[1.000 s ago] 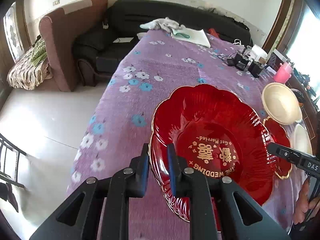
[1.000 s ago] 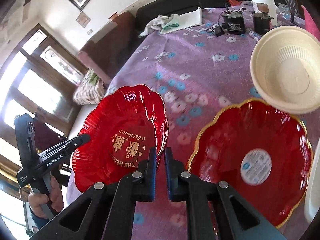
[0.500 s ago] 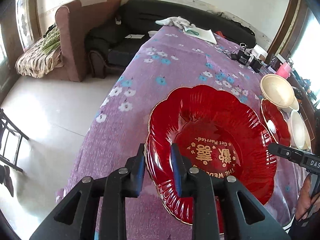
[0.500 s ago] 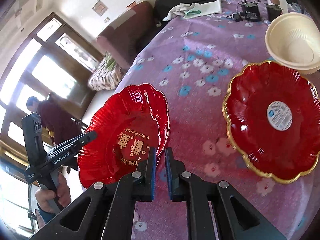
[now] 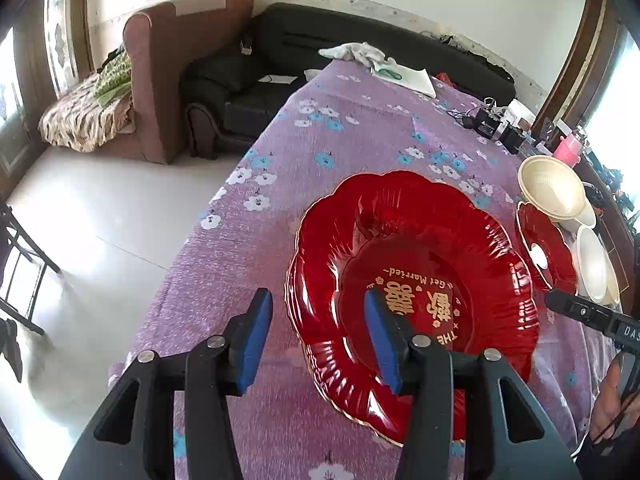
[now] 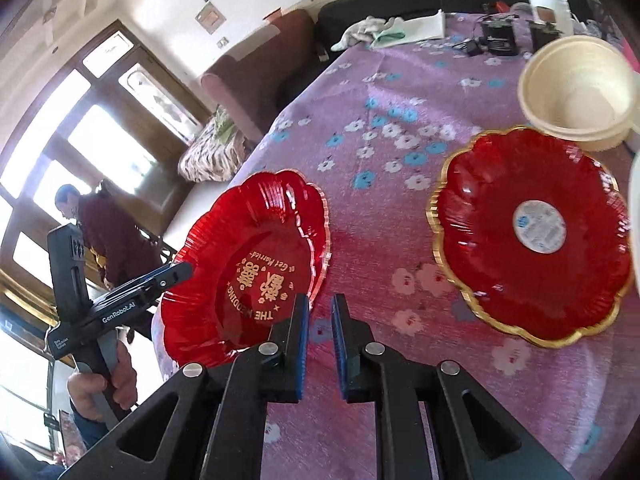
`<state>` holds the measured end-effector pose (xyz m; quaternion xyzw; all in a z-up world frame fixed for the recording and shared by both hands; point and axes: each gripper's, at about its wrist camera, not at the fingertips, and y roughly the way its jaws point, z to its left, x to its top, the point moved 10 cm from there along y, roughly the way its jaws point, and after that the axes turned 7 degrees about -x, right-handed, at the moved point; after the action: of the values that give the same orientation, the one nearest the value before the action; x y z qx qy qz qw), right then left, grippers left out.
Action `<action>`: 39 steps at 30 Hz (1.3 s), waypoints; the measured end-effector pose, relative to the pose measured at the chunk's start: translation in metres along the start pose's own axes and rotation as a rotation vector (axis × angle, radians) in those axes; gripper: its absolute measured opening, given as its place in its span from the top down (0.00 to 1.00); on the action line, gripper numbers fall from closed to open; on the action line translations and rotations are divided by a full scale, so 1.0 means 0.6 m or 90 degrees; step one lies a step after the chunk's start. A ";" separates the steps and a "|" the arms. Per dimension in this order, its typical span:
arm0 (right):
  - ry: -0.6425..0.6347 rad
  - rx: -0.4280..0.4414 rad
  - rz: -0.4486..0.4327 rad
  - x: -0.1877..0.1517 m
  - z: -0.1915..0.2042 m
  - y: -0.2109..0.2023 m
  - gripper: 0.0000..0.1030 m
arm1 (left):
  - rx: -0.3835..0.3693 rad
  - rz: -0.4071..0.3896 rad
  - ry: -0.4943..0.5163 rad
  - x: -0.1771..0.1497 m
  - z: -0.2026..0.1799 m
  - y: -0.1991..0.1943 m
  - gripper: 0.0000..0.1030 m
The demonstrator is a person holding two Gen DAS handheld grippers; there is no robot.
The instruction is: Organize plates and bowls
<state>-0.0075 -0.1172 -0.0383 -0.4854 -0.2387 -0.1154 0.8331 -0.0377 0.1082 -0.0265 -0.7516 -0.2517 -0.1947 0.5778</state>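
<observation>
Left gripper (image 5: 316, 340) jaws opening; near rim of the red wedding plate (image 5: 420, 280) sits between the blue pads (image 5: 254, 332), no pad pressing it. Plate lies on the desk (image 5: 352, 128) near its left edge, gold lettering facing up. Right gripper (image 6: 320, 320) nearly closed, nothing between the pads, hovering just beside the plate's (image 6: 248, 268) right rim, over purple floral cloth. Second red plate (image 6: 532, 232), gold rim, white sticker in centre, lies further right, apart from the first. Cream bowl (image 6: 576, 92) sits behind it, touching its far edge.
</observation>
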 end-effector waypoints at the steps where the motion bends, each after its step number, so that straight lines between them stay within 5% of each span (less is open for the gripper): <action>1: 0.007 0.000 -0.003 -0.001 -0.009 -0.008 0.87 | 0.001 -0.003 0.001 0.000 -0.002 -0.005 0.50; 8: 0.048 -0.019 -0.041 -0.003 -0.072 -0.062 0.87 | -0.002 -0.026 0.028 0.013 -0.040 -0.042 0.49; 16: 0.118 -0.066 -0.109 0.005 -0.173 -0.138 0.87 | -0.060 -0.020 0.107 0.042 -0.173 -0.037 0.43; 28: 0.187 -0.072 -0.117 -0.008 -0.250 -0.160 0.88 | -0.128 0.068 0.155 0.062 -0.373 0.100 0.43; 39: 0.216 -0.075 -0.108 -0.001 -0.289 -0.135 0.88 | -0.062 0.130 0.119 0.078 -0.397 0.230 0.43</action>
<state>0.0069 -0.3074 -0.0495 -0.4854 -0.1279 -0.2790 0.8187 0.0822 -0.1433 -0.0446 -0.7791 -0.1096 -0.2157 0.5784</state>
